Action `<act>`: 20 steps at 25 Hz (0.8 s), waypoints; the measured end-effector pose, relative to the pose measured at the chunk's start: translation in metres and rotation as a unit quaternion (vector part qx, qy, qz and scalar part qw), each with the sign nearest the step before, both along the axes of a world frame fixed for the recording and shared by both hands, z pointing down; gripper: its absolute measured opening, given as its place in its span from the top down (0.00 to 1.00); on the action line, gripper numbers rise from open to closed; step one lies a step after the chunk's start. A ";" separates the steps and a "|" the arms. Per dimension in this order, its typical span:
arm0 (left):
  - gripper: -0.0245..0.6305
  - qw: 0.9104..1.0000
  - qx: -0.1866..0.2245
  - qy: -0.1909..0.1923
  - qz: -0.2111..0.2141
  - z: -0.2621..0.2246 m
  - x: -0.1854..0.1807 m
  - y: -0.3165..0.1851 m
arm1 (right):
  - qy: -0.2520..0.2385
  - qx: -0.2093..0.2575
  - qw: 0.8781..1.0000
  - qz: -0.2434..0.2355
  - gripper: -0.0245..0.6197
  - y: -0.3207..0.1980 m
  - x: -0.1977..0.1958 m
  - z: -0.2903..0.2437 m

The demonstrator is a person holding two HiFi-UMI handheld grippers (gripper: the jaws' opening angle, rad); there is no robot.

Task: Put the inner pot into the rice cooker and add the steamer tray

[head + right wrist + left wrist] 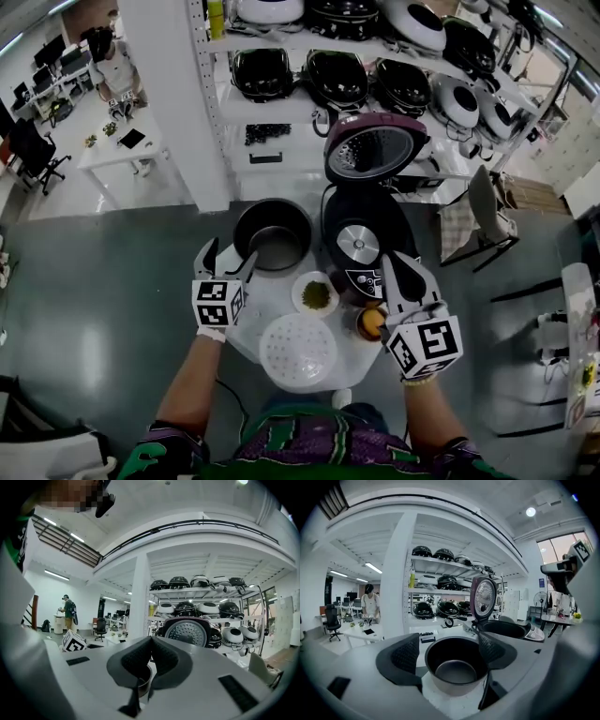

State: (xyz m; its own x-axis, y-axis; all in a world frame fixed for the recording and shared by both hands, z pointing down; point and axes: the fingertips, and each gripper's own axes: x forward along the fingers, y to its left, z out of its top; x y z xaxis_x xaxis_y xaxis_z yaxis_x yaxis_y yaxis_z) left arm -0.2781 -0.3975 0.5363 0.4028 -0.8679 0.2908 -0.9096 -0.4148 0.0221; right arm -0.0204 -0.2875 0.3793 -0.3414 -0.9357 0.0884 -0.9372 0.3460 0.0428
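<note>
The dark inner pot (272,234) stands on the small white table (248,314), left of the open rice cooker (361,246), whose purple lid (373,146) is raised. The white perforated steamer tray (298,351) lies at the table's near edge. My left gripper (228,255) is open just short of the pot's near rim. In the left gripper view the pot (456,665) sits ahead between the spread jaws of the left gripper (449,651), untouched. My right gripper (394,267) is shut and empty in front of the cooker. The right gripper (151,644) points toward the lid (187,632).
A small dish of green food (316,294) and an orange item (372,323) sit between the tray and the cooker. Shelves (309,47) holding several rice cookers stand behind. A person (111,58) works at a desk far left. A chair (478,220) stands to the right.
</note>
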 end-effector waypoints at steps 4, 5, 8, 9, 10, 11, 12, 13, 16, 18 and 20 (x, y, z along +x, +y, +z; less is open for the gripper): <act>0.35 1.000 -0.027 -0.010 -0.006 0.032 -0.004 -0.024 | 0.004 -0.003 1.000 0.004 0.95 -0.012 -0.003 0.007; 0.35 0.999 -0.034 -0.015 -0.008 0.041 -0.006 -0.031 | 0.005 -0.005 1.000 0.006 0.95 -0.014 -0.004 0.009; 0.35 0.998 -0.055 -0.022 -0.020 0.069 -0.013 -0.050 | 0.007 -0.013 1.000 0.009 0.95 -0.020 -0.006 0.017; 0.35 0.998 -0.061 -0.023 -0.025 0.076 -0.015 -0.055 | 0.008 -0.017 1.000 0.009 0.95 -0.022 -0.006 0.021; 0.35 0.997 -0.067 -0.024 -0.029 0.083 -0.017 -0.060 | 0.010 -0.020 1.000 0.010 0.95 -0.023 -0.006 0.024; 0.35 0.997 -0.072 -0.024 -0.031 0.088 -0.018 -0.064 | 0.012 -0.023 1.000 0.011 0.95 -0.025 -0.005 0.026; 0.35 0.996 -0.078 -0.024 -0.033 0.093 -0.018 -0.068 | 0.013 -0.026 0.999 0.013 0.95 -0.027 -0.004 0.028; 0.35 0.996 -0.084 -0.022 -0.035 0.098 -0.018 -0.072 | 0.014 -0.029 0.999 0.016 0.95 -0.028 -0.002 0.029; 0.35 0.994 -0.105 -0.018 -0.040 0.114 -0.019 -0.080 | 0.014 -0.035 0.999 0.022 0.95 -0.033 0.002 0.036; 0.35 0.992 -0.118 -0.020 -0.040 0.125 -0.018 -0.086 | 0.015 -0.040 0.999 0.023 0.95 -0.034 0.003 0.041; 0.35 0.991 -0.128 -0.021 -0.041 0.134 -0.017 -0.093 | 0.017 -0.045 0.999 0.025 0.95 -0.034 0.004 0.045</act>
State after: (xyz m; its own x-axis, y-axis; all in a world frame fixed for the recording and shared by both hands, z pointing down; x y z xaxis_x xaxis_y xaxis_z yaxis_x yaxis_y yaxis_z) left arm -0.2954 -0.4909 0.6700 0.3171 -0.7925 0.5210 -0.9424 -0.3252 0.0790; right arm -0.0162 -0.3217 0.4244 -0.2890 -0.9395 0.1838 -0.9523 0.3018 0.0452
